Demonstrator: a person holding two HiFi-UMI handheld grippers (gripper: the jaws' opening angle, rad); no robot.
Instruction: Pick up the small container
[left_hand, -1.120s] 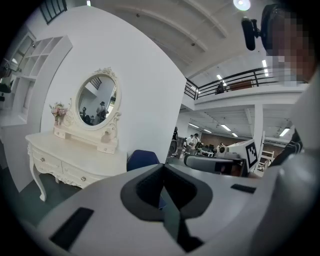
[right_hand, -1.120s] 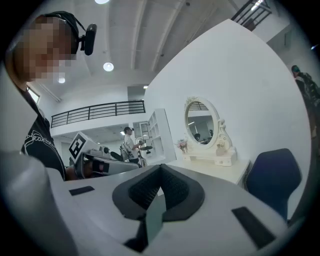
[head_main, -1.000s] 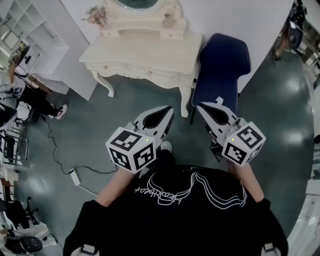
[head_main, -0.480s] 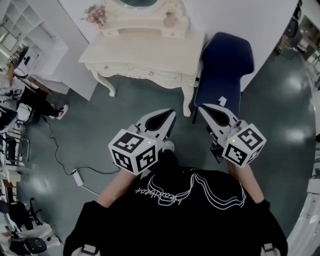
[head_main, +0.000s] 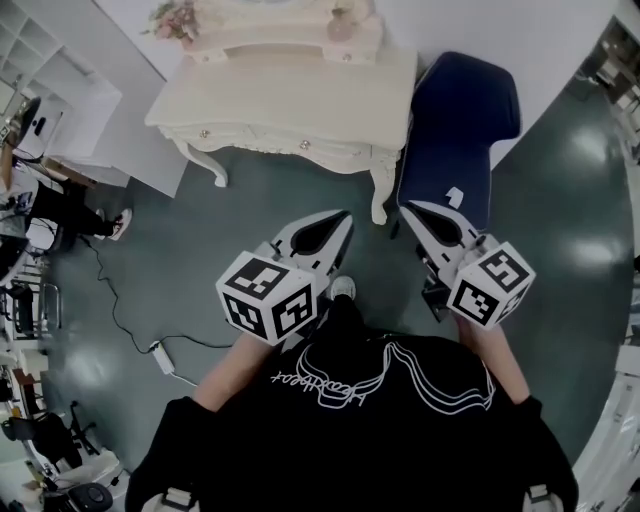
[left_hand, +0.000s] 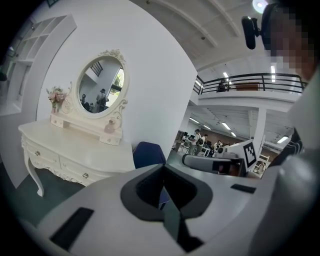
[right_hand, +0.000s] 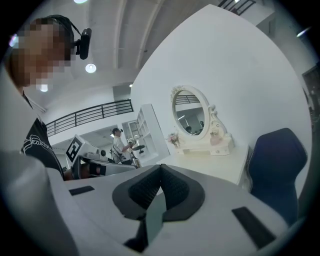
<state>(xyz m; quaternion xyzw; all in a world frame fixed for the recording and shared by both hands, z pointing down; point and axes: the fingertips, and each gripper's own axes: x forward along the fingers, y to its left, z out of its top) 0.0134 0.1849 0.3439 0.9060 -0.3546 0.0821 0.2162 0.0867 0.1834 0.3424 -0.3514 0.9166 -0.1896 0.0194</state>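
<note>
A small pinkish container (head_main: 342, 22) stands on the raised shelf of the cream dressing table (head_main: 300, 105), next to the oval mirror (left_hand: 100, 87). It also shows in the left gripper view (left_hand: 111, 125) and the right gripper view (right_hand: 217, 136). My left gripper (head_main: 343, 216) and right gripper (head_main: 405, 210) are held side by side at chest height over the floor. Both are well short of the table. Each is shut, jaws meeting at the tips, with nothing between them (left_hand: 162, 168) (right_hand: 160, 168).
A dark blue chair (head_main: 462, 120) stands right of the table, just beyond the right gripper. Pink flowers (head_main: 172, 17) sit at the shelf's left end. White shelving (head_main: 55, 95) stands at the left. A cable with a power strip (head_main: 160, 357) lies on the green floor.
In the head view the dressing table and chair have shifted slightly up and to the right. Both grippers keep the same pose, still shut and empty.
</note>
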